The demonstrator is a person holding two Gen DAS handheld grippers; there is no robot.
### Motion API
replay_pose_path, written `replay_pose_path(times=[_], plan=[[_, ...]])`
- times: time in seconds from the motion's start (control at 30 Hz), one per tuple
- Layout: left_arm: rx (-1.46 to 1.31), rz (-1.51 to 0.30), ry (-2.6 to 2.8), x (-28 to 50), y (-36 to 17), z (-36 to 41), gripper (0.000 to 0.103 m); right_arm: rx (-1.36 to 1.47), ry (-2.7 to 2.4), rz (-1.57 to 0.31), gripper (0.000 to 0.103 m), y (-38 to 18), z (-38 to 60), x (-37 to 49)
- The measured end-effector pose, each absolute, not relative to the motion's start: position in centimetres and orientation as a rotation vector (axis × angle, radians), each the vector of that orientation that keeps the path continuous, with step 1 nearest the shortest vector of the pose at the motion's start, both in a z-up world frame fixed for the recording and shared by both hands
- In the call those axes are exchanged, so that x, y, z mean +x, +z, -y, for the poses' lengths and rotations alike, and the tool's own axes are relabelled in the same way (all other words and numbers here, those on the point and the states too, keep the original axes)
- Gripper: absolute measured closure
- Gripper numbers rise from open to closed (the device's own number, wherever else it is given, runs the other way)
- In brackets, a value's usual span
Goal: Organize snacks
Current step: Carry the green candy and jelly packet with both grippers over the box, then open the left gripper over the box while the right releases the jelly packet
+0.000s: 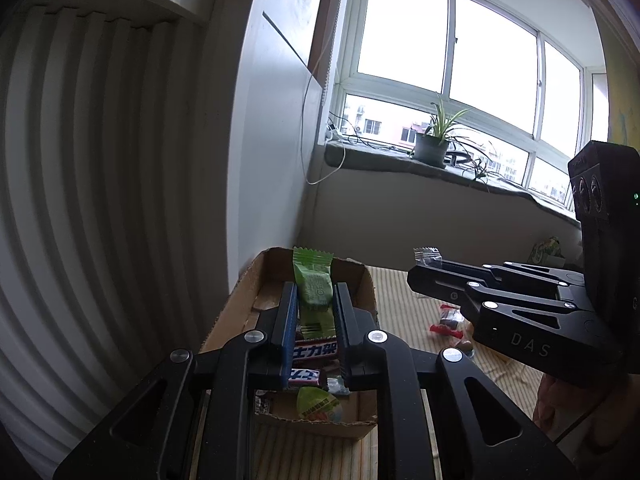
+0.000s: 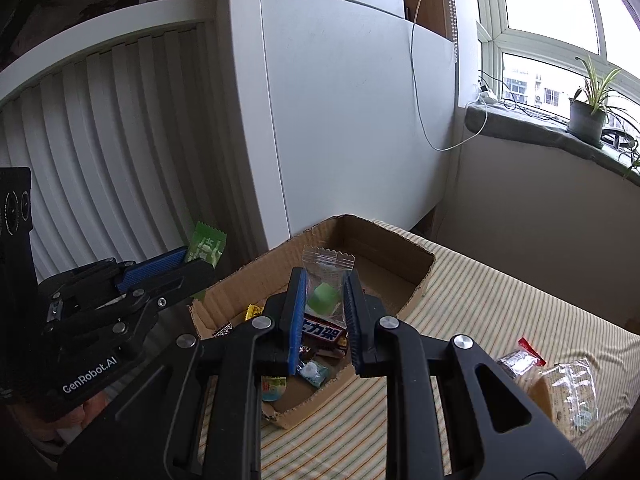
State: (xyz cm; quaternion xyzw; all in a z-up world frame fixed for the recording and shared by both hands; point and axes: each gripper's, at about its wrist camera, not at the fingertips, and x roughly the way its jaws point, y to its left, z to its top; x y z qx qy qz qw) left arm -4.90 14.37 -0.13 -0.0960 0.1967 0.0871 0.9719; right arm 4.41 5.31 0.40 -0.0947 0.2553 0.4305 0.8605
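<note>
**A:** Nearest the lens in the left wrist view, the left tongs (image 1: 316, 312) are clenched on a green wafer pack (image 1: 313, 290), gripped at its lower half, the crimped top standing free above the box (image 1: 370, 284). What do the right tongs carry?

**B:** In the right wrist view the right tongs (image 2: 325, 300) pinch a clear sachet (image 2: 326, 280) with a green sweet (image 2: 321, 298) inside, held at centre frame, apparently above the box's open top. Both packs are in the air, not yet dropped.

**A:** The box itself?

**B:** It sits at lower centre on a striped cloth (image 2: 480, 300), already holding a Snickers bar (image 2: 322, 330) and other small sweets. More wrapped pieces (image 2: 520, 360) lie on the cloth at lower right, still unsorted.

**A:** How will these packs handle?

**B:** Light and crinkly, I judge. The film is slick and gives under the pads, so a grip across the solid filling looks safer than one on the loose crimped ends, which could slide out. The wafer is probably brittle, so a gentle squeeze seems wise.
</note>
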Motion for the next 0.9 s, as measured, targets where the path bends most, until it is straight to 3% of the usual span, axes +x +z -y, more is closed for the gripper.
replay_pose_path(times=[0.13,0.17,0.23,0.27,0.3,0.33,0.37,0.9], plan=[[-0.211,-0.441,0.177,-3.4,-1.7,-15.3,0.087,-0.193,0.933,-0.571,0.083,-1.2,-6.8,6.6],[-0.216,-0.455,0.180,-2.9,-2.2,-15.6,0.087,-0.195,0.946,-0.592,0.077,-1.7,-7.3,7.2],[-0.229,-0.489,0.182,-1.9,-3.2,-16.1,0.084,-0.200,0.946,-0.611,0.055,-2.6,-7.9,8.1],[-0.234,-0.508,0.185,-1.5,-3.7,-16.2,0.070,-0.193,0.945,-0.615,0.042,-2.9,-8.0,8.4],[-0.236,-0.521,0.191,-1.1,-4.2,-16.3,0.059,-0.183,0.948,-0.620,0.037,-3.1,-8.0,8.6],[-0.233,-0.524,0.200,-0.8,-4.4,-16.2,0.037,-0.177,0.950,-0.623,0.037,-3.3,-7.9,8.8],[-0.226,-0.519,0.213,-0.7,-4.6,-16.1,0.031,-0.175,0.946,-0.622,0.037,-3.4,-7.8,8.9],[-0.195,-0.505,0.235,-2.0,-3.4,-14.6,0.029,-0.161,0.926,-0.588,0.035,-1.6,-4.5,6.5]])
